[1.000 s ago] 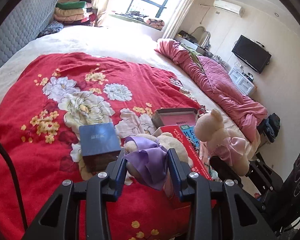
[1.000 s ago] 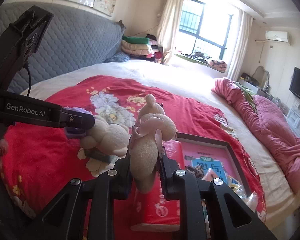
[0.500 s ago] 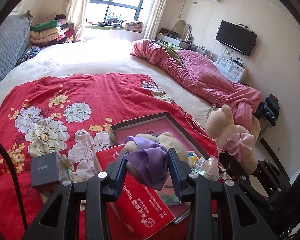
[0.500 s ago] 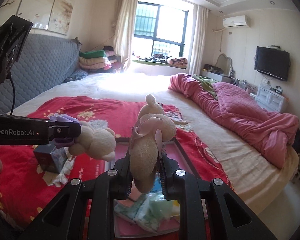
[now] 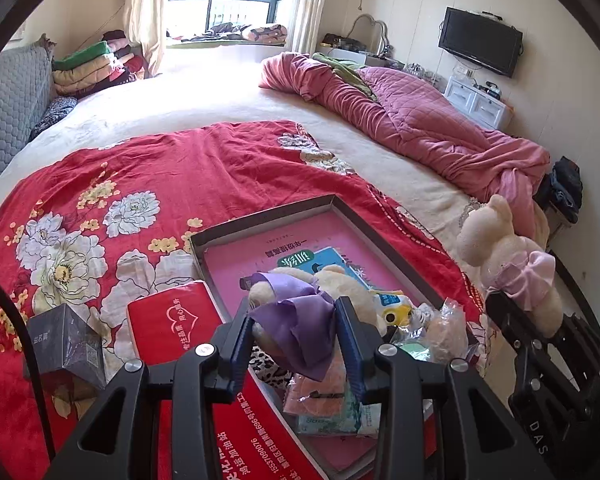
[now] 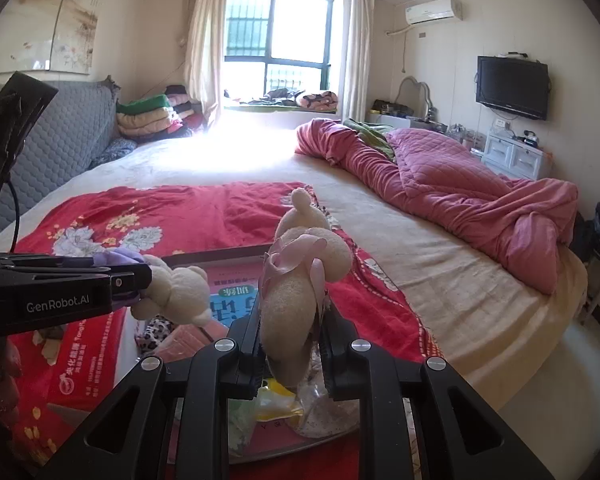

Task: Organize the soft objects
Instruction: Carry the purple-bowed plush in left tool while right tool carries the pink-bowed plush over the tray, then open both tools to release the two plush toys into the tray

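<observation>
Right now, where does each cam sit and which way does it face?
Left wrist: on the left gripper, tilted down over the open box; its jaws pinch the purple-bow bear.
Right wrist: on the right gripper, looking across the bed toward the window; its jaws clamp the pink-bow bear.
Shared: both bears, box, red blanket, each other's gripper.

The two teddy bears (image 5: 508, 256) are fuzzy plush, one with a satiny purple bow (image 5: 300, 320). The red blanket (image 5: 140, 184) looks like matt cloth. The wrappers (image 5: 444, 328) in the tray seem to be glossy plastic.

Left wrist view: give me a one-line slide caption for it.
Left gripper fingers clamp a purple-bowed plush bear above a shallow tray on the red floral blanket.
</observation>
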